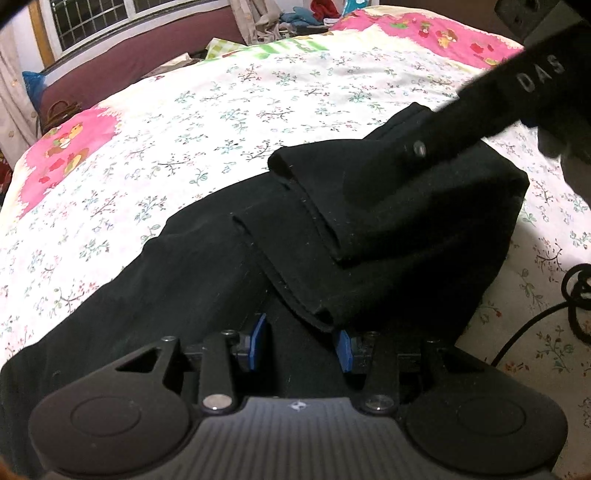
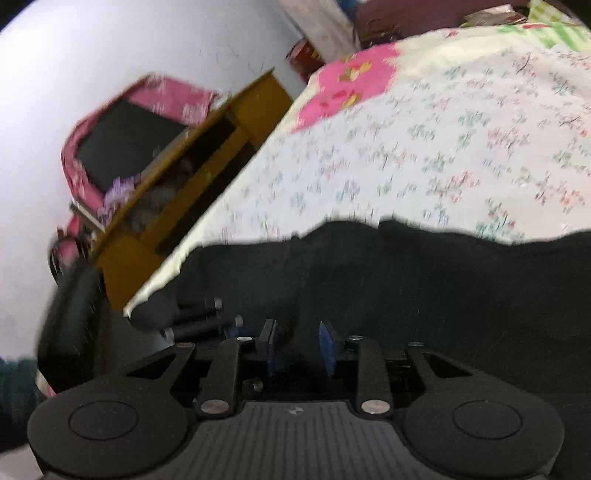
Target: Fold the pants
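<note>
Black pants [image 1: 332, 236] lie on the flowered bedsheet [image 1: 207, 122], with the leg ends folded back over the body in stacked layers. My left gripper [image 1: 303, 343] sits low over the near part of the pants, its blue pads [image 1: 260, 336] apart with black cloth between and under them. My right gripper comes in from the upper right of the left wrist view as a dark arm [image 1: 498, 107] resting on the folded layer. In the blurred right wrist view the right gripper [image 2: 301, 347] has its blue pads [image 2: 327, 343] apart over the pants [image 2: 424, 295].
The bed edge [image 2: 207, 236] drops to a wooden desk [image 2: 207, 177] and a pink-covered monitor [image 2: 125, 144] by a white wall. A black cable [image 1: 569, 295] lies on the sheet at right. Clothes pile [image 1: 295, 18] and a window lie beyond the bed.
</note>
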{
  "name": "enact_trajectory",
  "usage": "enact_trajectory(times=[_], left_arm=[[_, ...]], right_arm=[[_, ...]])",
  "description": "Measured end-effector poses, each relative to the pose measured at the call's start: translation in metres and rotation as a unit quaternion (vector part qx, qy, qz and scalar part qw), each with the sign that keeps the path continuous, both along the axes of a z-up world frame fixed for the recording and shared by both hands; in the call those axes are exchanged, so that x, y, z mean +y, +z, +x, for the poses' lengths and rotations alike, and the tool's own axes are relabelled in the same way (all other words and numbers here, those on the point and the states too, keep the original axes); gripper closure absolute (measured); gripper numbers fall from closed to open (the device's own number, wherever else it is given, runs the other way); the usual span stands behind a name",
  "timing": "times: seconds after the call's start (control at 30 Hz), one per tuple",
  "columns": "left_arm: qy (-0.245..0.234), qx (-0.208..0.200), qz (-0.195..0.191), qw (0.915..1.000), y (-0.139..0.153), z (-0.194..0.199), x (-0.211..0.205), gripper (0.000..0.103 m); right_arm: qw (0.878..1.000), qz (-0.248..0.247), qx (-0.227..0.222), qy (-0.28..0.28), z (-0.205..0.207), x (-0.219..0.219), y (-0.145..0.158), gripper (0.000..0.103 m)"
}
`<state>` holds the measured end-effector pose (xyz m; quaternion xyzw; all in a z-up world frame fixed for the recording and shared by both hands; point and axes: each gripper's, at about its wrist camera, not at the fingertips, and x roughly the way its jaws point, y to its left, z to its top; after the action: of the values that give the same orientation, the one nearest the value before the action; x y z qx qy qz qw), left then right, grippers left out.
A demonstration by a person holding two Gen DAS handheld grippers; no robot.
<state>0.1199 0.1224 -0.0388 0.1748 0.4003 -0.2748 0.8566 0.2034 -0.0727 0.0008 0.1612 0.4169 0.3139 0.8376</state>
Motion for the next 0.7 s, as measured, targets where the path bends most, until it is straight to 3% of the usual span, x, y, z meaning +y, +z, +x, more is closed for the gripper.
enact_trajectory(times=[0.13,0.23,0.37,0.57,0.7], left_arm=[[0.007,0.001,-0.010,0.9999,-0.001,-0.001,0.005,0.054],[0.007,0.001,-0.014,0.9999,-0.004,0.001,0.006,0.054],[0.005,-0.002,-0.018,0.9998,-0.006,0.002,0.009,0.054],[0.004,-0.005,-0.022,0.9997,-0.008,0.000,0.012,0.054],[0.002,-0.006,-0.019,0.9998,-0.008,0.000,0.012,0.054]], right_arm=[[0.999,0.024,-0.024,0.040,-0.017,0.012,0.017,0.079],[0.997,-0.060,-0.055,0.013,-0.019,0.026,0.015,0.080],[0.976,-0.192,-0.100,0.028,-0.015,0.044,-0.010,0.079],[0.957,-0.255,-0.115,0.075,-0.014,0.068,-0.032,0.075],[0.933,-0.309,-0.159,0.097,-0.022,0.075,-0.036,0.079]])
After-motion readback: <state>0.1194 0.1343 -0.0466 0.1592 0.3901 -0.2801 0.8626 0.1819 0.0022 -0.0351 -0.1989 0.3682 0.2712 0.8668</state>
